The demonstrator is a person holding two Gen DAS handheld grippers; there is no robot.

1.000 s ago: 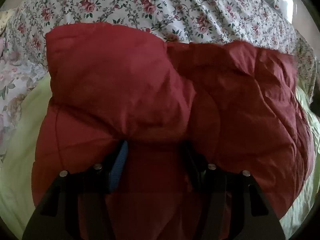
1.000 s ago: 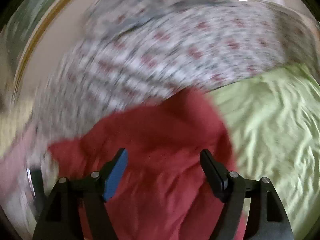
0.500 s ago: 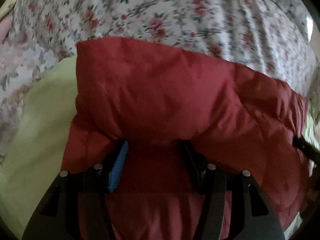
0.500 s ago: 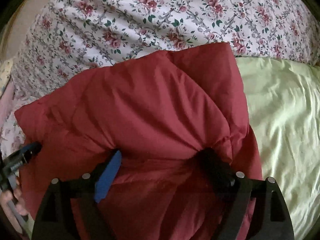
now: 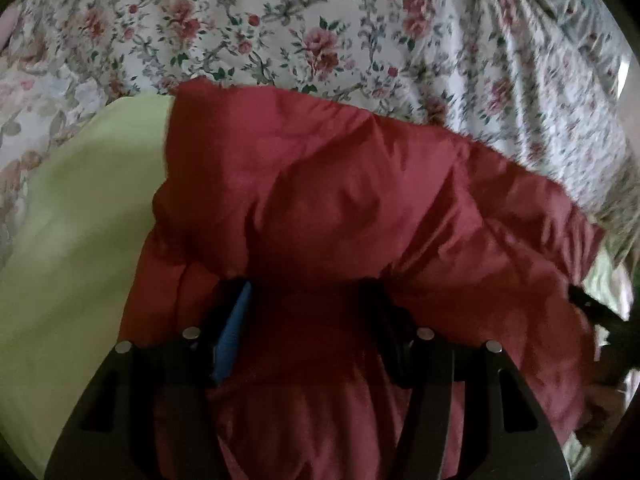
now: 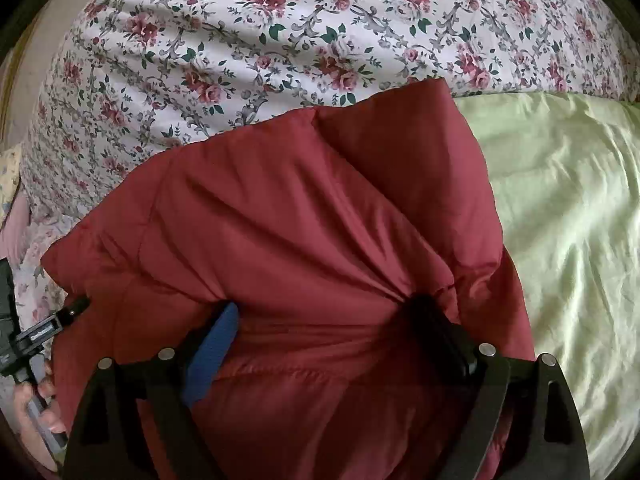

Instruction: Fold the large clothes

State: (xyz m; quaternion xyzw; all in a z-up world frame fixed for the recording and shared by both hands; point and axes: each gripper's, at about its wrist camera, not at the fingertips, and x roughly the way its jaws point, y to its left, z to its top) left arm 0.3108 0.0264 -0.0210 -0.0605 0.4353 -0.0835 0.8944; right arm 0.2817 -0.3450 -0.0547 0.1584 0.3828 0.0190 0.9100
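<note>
Left gripper (image 5: 308, 300) holds a bunched fold of the red padded jacket (image 5: 360, 208) between half-spread jaws, the cloth gathered tight over both tips, so that this edge stays lifted and under control. Right gripper (image 6: 324, 320) straddles a second bunch of the same jacket (image 6: 288, 216); its jaws are opening, wide apart, with cloth between them and puckered toward the right tip, which suggests a release once the fold is laid. The two grippers work at opposite ends of the near edge, a likely reason the fold lies even. The jacket rests doubled on the green sheet (image 6: 560, 208) of the bed, its far edge against the flowered quilt (image 6: 280, 40) along the bed's far side. The person's left hand (image 6: 36, 404) shows at the lower left of the right view.
</note>
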